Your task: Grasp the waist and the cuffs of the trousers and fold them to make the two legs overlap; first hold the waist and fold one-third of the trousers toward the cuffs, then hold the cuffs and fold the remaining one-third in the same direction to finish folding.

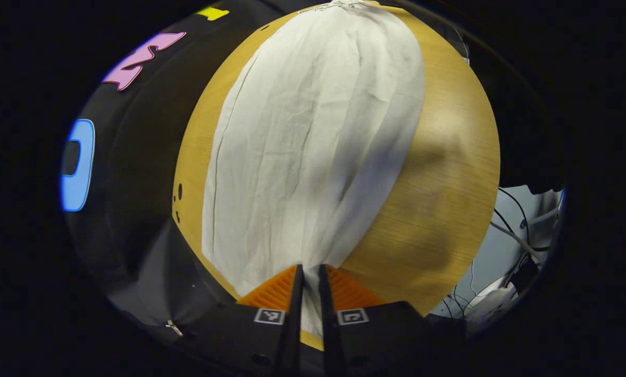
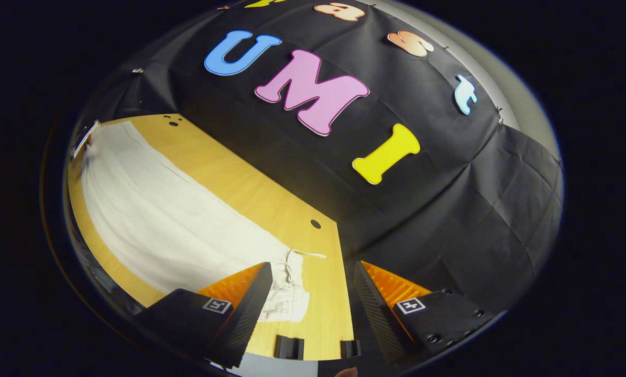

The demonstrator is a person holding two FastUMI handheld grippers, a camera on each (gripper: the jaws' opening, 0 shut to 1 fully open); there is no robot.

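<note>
Trousers [image 1: 313,146] lie full length on worktop [image 1: 438,209], thirds unfolded; legs look overlapped; left gripper [image 1: 311,277] clenched on one end of fabric; right gripper [image 2: 313,293] released over waist [image 2: 292,293], grasp pending

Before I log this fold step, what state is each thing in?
trousers: spread flat along the table, legs overlapped, one end pinched
waist: gathered, flat on the table, not gripped
left gripper: shut on trousers
right gripper: open, over the waist
table: bare wood beside the cloth
</note>
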